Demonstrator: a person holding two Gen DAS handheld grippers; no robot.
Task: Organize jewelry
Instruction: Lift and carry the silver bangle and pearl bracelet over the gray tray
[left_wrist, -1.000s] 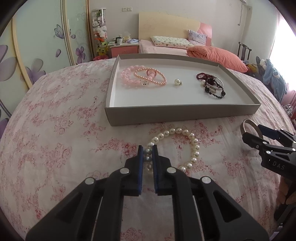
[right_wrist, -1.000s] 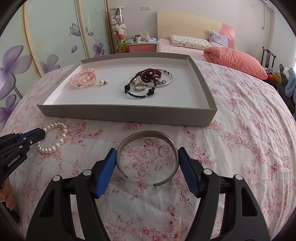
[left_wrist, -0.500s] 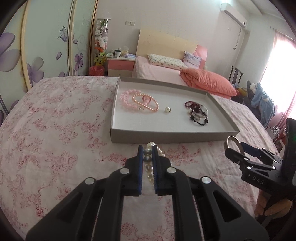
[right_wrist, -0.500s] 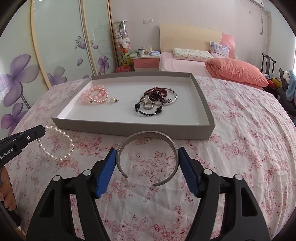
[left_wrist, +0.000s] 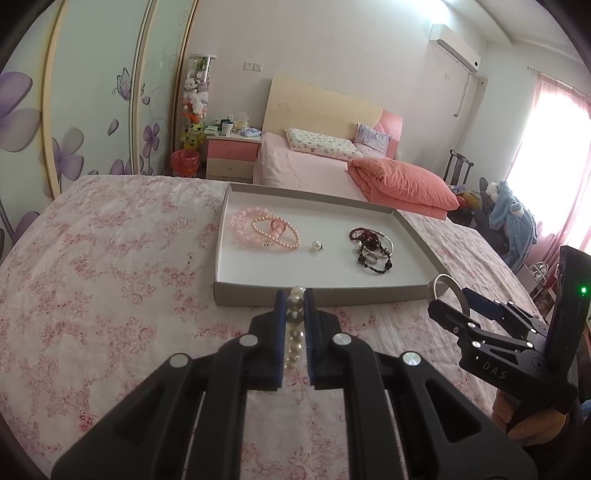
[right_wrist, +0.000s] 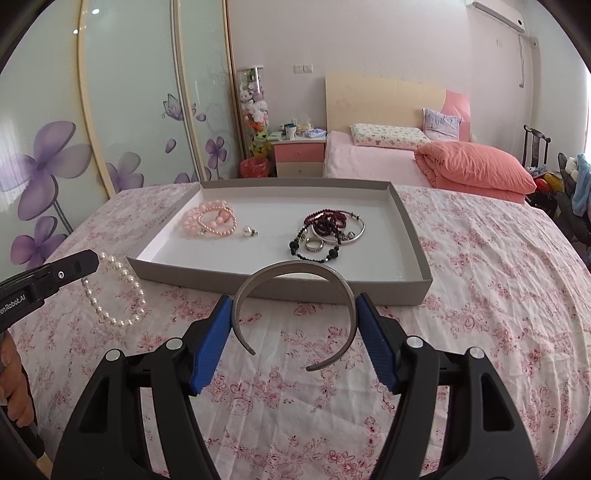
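Right now the left tool (left_wrist: 295, 299) is squeezed nearly shut on a white pearl bracelet (right_wrist: 114, 291), and the beads hang in a loop below its tip at the left of the right wrist view, up off the pink flowered bed cover (right_wrist: 480, 295). Low in the middle of that same view, the right tool (right_wrist: 293, 314) is spread wide, with its two blue pads pressing on the outer sides of a gray metal cuff bangle (right_wrist: 291, 269). The bangle's open ends point back at the camera. Just behind both tools, in the middle of each view, sits a flat gray tray (right_wrist: 280, 286) on the bed cover. Inside the tray, pink bead bracelets (right_wrist: 210, 219) lie at the left, a small pearl charm (right_wrist: 248, 231) sits near the middle, and a heap of dark bead strings, a silver bangle and a ring (right_wrist: 328, 232) lies to the right.
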